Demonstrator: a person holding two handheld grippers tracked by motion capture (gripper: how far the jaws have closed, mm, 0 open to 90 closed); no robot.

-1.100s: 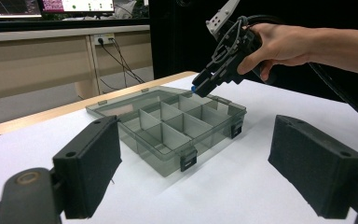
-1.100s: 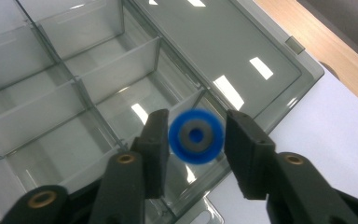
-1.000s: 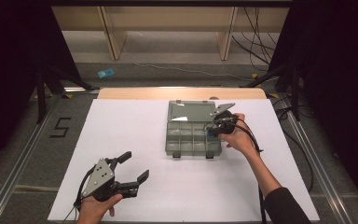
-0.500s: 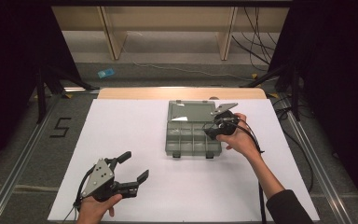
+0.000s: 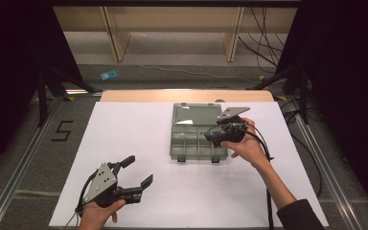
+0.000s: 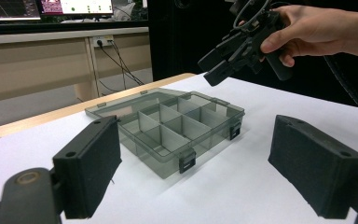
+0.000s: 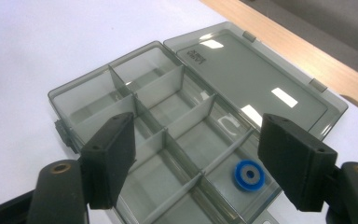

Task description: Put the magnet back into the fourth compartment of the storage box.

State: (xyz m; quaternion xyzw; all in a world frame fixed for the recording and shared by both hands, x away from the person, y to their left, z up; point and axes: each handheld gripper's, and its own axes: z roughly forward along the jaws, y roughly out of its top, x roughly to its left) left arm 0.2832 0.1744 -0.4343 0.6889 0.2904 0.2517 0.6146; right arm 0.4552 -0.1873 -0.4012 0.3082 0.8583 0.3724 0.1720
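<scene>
A smoky grey plastic compartment box (image 5: 190, 143) lies on the white table, its lid (image 5: 196, 115) folded flat toward the far side. Seen from the right gripper view, a small blue ring (image 7: 249, 175) rests in one compartment at the box's (image 7: 121, 88) near right corner. My right gripper (image 5: 211, 137) hovers open just above the box's right side, and its jaws (image 7: 196, 163) frame the dividers with nothing between them. Near the front left of the table my left gripper (image 5: 140, 169) is open and holds nothing. It points at the box (image 6: 168, 130), and the right gripper (image 6: 223, 60) hangs above the box's far end.
The white sheet (image 5: 124, 129) covers the table, with a wooden strip (image 5: 139, 96) along its far edge. Metal rails run down both sides. On the floor lie a "5" mark (image 5: 62, 130) at the left and cables (image 5: 311, 158) at the right.
The right gripper has drifted slightly left and lower over the box. The left gripper has stayed where it was.
</scene>
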